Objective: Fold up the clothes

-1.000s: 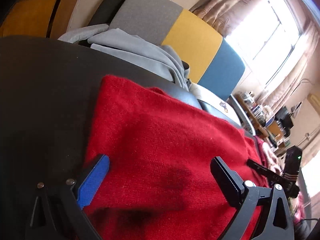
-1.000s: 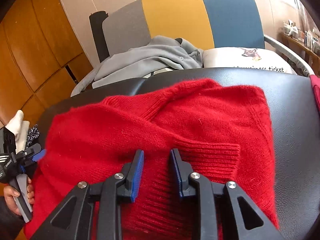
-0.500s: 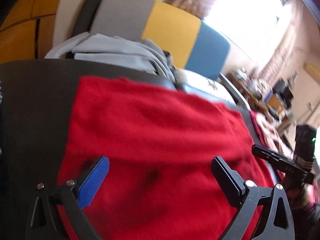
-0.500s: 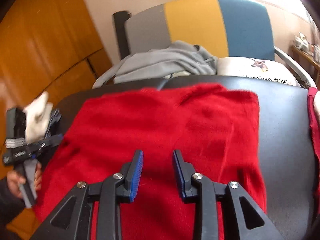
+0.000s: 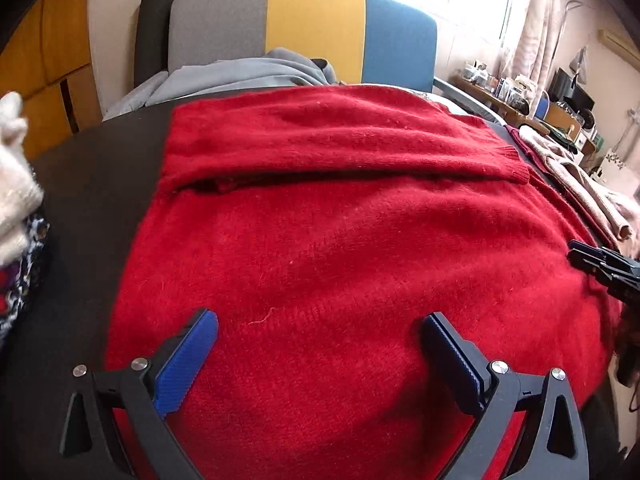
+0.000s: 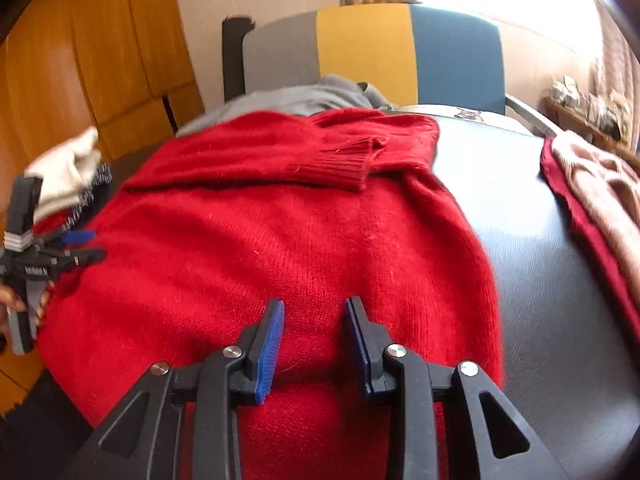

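A red sweater [image 5: 340,240] lies spread on a dark table [image 5: 92,184], filling the space ahead of and beneath both pairs of fingers. One sleeve is folded across the far part of the body, its ribbed cuff [image 6: 344,164] lying on the knit well ahead of the right fingers.

The left gripper [image 5: 320,344] has its blue-padded fingers [image 5: 188,356] spread wide over the near part of the sweater, with nothing between them; whether the tips touch the knit cannot be told. In the right wrist view it shows at the sweater's left edge [image 6: 80,248].

The right gripper [image 6: 316,340] has its fingers partly apart, a narrow gap between the pads, hanging over the sweater's near edge with no cloth pinched. In the left wrist view its tips appear at the sweater's right edge [image 5: 592,260].

Beyond the far fingertips, a grey garment [image 5: 240,76] lies in front of a chair back [image 5: 316,28] in grey, yellow and blue. To the right of the right fingers, a pinkish garment [image 6: 600,184] lies on the table, apart from the sweater. To the left of the left fingers sits a pile of pale and patterned clothes [image 5: 16,184].
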Demonstrator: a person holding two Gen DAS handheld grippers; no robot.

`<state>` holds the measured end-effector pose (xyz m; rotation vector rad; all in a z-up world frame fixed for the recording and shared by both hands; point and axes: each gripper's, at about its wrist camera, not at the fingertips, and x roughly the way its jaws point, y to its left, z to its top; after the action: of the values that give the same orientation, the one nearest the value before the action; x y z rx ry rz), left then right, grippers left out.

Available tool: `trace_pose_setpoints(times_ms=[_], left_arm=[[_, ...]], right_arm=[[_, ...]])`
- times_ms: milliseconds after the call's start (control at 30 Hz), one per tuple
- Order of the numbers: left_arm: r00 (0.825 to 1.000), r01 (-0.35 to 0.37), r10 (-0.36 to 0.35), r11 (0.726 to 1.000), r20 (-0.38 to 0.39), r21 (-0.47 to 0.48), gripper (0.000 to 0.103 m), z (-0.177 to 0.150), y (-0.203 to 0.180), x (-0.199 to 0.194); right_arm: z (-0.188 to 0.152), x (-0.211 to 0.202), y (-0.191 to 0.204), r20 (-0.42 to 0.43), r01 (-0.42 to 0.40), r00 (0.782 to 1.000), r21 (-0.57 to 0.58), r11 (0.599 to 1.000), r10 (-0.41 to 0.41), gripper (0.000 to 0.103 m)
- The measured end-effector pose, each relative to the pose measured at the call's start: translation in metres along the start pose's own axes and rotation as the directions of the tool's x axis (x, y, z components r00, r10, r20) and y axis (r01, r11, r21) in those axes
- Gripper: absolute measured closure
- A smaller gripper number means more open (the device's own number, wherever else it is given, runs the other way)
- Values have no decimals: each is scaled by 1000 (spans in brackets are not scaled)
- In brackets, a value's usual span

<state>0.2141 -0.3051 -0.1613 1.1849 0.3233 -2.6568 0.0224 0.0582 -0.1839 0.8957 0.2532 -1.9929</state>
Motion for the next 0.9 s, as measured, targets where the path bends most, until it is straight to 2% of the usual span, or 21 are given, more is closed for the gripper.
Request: trace_pose_setpoints(times_ms=[100,167,200,267,367,433,500,533,600,667,733,767,833,900], left_arm=[[1000,-13,13,1000,-11,-21,1,5,4,-1],[1000,10,-12,998,-18,-64,1,8,0,-5],[999,33,-35,996,-15,-88,1,9,-1,-7],[993,121,-120,983,14,-139,1,16,-8,-13],[973,229,-228,967,20,-113,0,38,-34,-8],[951,308,-308,945,17,-113,0,54,-51,0],[936,350,-351,928,13,-125,0,73,-66,9],[932,362,-362,925,16,-113,0,84,-75,14],[933,360,-359,931,31,-57,0,104,-95,24],[939,343,-343,939,36,-21,0,121,-109,37],[946,323,-322,946,44,-7,0,133,-117,50],[949,313,-312,950,47,-4,0,138,-120,58],[955,293,-292,956,45,-11,0,147,-122,73],[958,286,-286,958,31,-26,0,153,-120,91]], right_arm=[[3,-9,2,-38,-8,999,31,999,9,70],[3,-20,-3,-73,-20,997,81,997,26,67],[-1,-30,-5,-81,-21,996,103,995,29,63],[-6,-46,-12,-71,2,997,120,993,7,58],[-11,-60,-31,-42,-57,997,241,969,69,56],[-13,-68,-43,-14,-103,993,324,940,113,48],[-6,-63,-57,63,-196,980,440,876,187,30],[-2,-60,-64,106,-246,969,495,833,223,28],[13,-46,-78,201,-360,932,595,718,301,10],[30,-28,-88,265,-435,898,656,617,351,5],[50,-6,-98,316,-478,874,692,541,368,0],[60,8,-101,300,-467,877,717,517,376,0],[72,37,-105,224,-390,906,773,501,360,0],[80,60,-111,184,-335,924,812,478,334,0]])
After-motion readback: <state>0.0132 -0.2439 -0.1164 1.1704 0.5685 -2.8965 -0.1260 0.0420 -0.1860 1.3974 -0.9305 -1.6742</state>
